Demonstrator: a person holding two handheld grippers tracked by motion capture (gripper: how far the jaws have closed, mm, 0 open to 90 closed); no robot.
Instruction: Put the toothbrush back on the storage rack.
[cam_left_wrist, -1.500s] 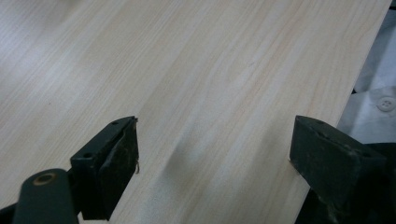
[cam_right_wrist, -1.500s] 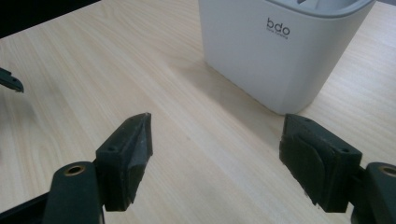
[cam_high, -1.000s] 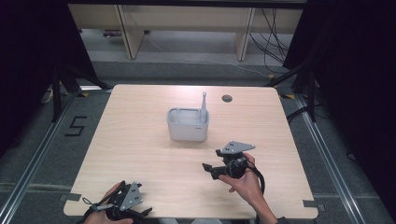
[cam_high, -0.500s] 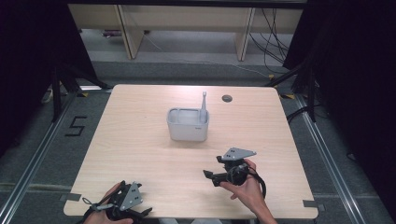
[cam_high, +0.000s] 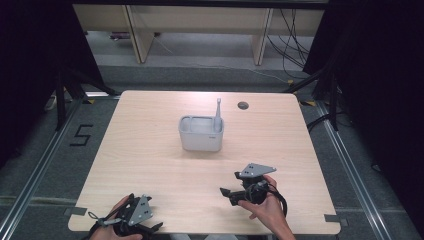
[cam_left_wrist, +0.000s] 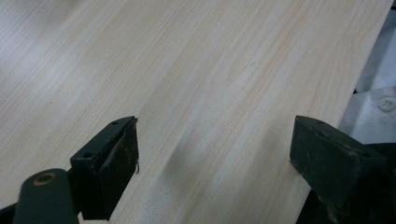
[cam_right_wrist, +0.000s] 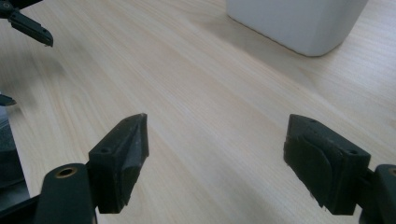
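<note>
— Two grippers are held over the table (cam_high: 150, 150); how are they set?

— Both are spread wide with nothing gripped. The left gripper (cam_left_wrist: 215, 163) is kept at the near left edge, the right gripper (cam_right_wrist: 217, 158) at the near right.

— And the tub (cam_high: 201, 133)?

— It is stood mid-table, well apart from both, with a grey stick (cam_high: 218, 111) propped upright inside it.

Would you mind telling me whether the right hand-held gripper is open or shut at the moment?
Open. In its own view the right hand-held gripper has its two black jaws set wide apart, with bare wooden table between them and nothing held.
</note>
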